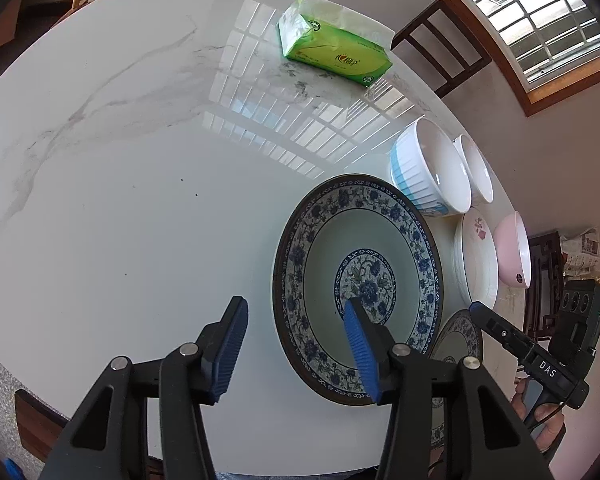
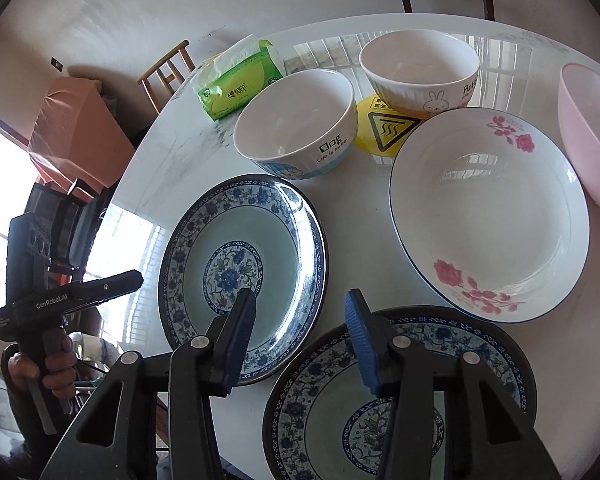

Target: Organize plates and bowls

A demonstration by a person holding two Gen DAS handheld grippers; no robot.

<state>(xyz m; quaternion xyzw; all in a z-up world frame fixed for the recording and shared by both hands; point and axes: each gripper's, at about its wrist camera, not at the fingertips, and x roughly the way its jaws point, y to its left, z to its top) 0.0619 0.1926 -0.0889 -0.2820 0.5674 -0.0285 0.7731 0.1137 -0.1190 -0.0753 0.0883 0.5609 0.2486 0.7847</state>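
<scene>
My left tool (image 1: 296, 344): pitched steeply down, jaws parted and gripping nothing. One blue pad hangs over the bare bench (image 1: 120, 200), the other over the well of the far blue-patterned plate (image 1: 358, 288), so the plate's near rim sits between them, untouched.

My right tool (image 2: 300, 340): also pitched down, jaws parted, empty. Its pads straddle the rim of the near blue-patterned plate (image 2: 400, 400); no contact that I can see. A hand (image 2: 44, 364) grips the left tool's handle at the edge of the right wrist view.

Items, placed from the far blue-patterned plate:
- Near blue-patterned plate: just beside it toward me, at the bench edge. Nothing in it.
- Rose plate (image 2: 488, 216): white with pink flowers, to its right, close by. Nothing in it.
- Blue-banded bowl (image 2: 296, 124): white, just behind it. I see nothing inside.
- Rabbit bowl (image 2: 420, 72): white, behind and to the right, past the blue-banded bowl. I see nothing inside.
- Pink bowl (image 2: 588, 136): farthest right, beyond the rose plate. I see nothing inside.
- Yellow warning sticker (image 2: 388, 128): on the bench between the two white bowls.
- Green tissue pack (image 2: 240, 84): well behind it, a sheet sticking out.
</scene>
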